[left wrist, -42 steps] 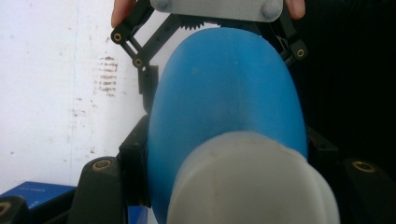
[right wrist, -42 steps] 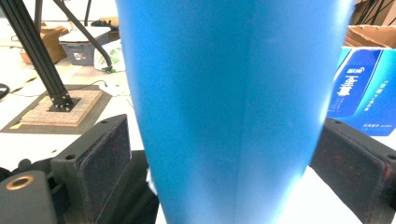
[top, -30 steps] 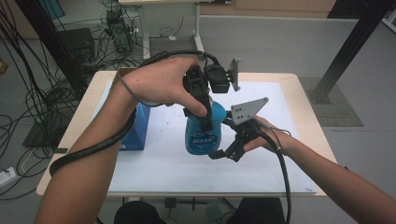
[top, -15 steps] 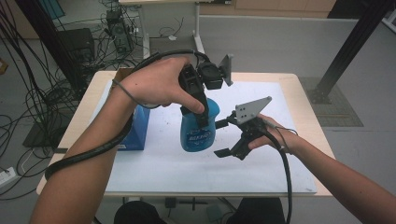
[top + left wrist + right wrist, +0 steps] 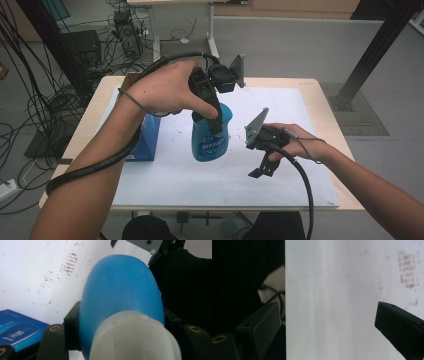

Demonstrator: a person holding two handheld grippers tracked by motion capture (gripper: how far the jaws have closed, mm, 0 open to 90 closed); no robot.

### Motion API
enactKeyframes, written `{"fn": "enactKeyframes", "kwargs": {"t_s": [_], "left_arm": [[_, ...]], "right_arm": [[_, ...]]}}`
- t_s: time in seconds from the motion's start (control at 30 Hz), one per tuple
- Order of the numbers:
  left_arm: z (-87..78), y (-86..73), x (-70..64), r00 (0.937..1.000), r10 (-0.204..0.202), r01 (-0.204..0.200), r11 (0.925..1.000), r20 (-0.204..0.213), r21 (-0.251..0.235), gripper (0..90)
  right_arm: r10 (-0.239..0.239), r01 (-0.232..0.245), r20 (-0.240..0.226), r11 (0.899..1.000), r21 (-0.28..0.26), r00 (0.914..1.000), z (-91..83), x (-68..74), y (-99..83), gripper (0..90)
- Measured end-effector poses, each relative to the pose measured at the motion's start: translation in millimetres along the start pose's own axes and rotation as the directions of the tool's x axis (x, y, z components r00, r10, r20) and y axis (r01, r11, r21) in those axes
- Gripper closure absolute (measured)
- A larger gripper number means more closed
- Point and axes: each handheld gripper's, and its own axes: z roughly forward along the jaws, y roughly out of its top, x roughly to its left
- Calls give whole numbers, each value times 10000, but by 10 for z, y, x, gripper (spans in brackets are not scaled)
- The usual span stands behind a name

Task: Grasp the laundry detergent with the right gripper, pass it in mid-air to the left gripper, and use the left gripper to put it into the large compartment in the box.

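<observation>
We see the left gripper (image 5: 216, 120) clamped around the neck of the blue bottle (image 5: 211, 137), which hangs clear above the white mat (image 5: 165, 175) near the table's middle — higher than a second ago, when its base sat lower and closer to the right gripper (image 5: 262, 167). That right gripper, jaws spread wide with nothing between them, has drawn away to the bottle's right and now sits apart from it over the mat. The blue box (image 5: 147, 142) lies where it did — at the mat's left edge, behind the left forearm.
</observation>
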Motion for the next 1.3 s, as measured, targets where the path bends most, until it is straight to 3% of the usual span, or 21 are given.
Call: {"fn": "enactKeyframes", "kwargs": {"t_s": [0.07, 0.2, 0.27, 0.57, 0.67, 0.87, 0.9, 1.0, 1.03, 1.3], "left_arm": [[3, -4, 4, 10000, -17, 17, 10000, 1, 47, 377], [3, -12, 6, 10000, -50, 50, 10000, -37, -2, 377], [-1, -23, 17, 10000, -90, 90, 10000, -23, 1, 377], [-14, -66, 83, 9980, -572, 570, 9983, -251, -80, 377], [-35, -85, 125, 9937, -1053, 1048, 9944, -382, -138, 377], [-125, -114, 187, 9781, -1989, 1962, 9794, -615, -476, 377], [-161, -124, 213, 9709, -2309, 2269, 9718, -630, -645, 377], [-210, -133, 239, 9636, -2569, 2513, 9648, -739, -773, 377], [-236, -137, 250, 9581, -2750, 2679, 9593, -799, -887, 377], [-436, -163, 316, 9318, -3480, 3353, 9342, -1034, -1222, 377]], "right_arm": [[12, -14, 42, 9982, 598, 10000, 7, -6, -11, 59], [93, -107, 87, 9854, 1698, 9999, 0, -21, -58, 57], [12, -35, 132, 9842, 1772, 9999, -15, -39, -86, 57], [691, -767, 460, 9779, 1946, 9966, -90, -88, -262, 58], [866, -960, 551, 9752, 1996, 9947, -97, -100, -308, 58], [1123, -1221, 607, 9733, 1945, 9918, -93, -120, -392, 61], [1051, -1144, 581, 9751, 1899, 9928, -89, -130, -398, 62], [1214, -1304, 585, 9735, 1880, 9909, -78, -139, -425, 62], [1231, -1319, 583, 9740, 1841, 9907, -79, -142, -429, 65], [1385, -1460, 545, 9738, 1744, 9889, -70, -138, -425, 74]]}}
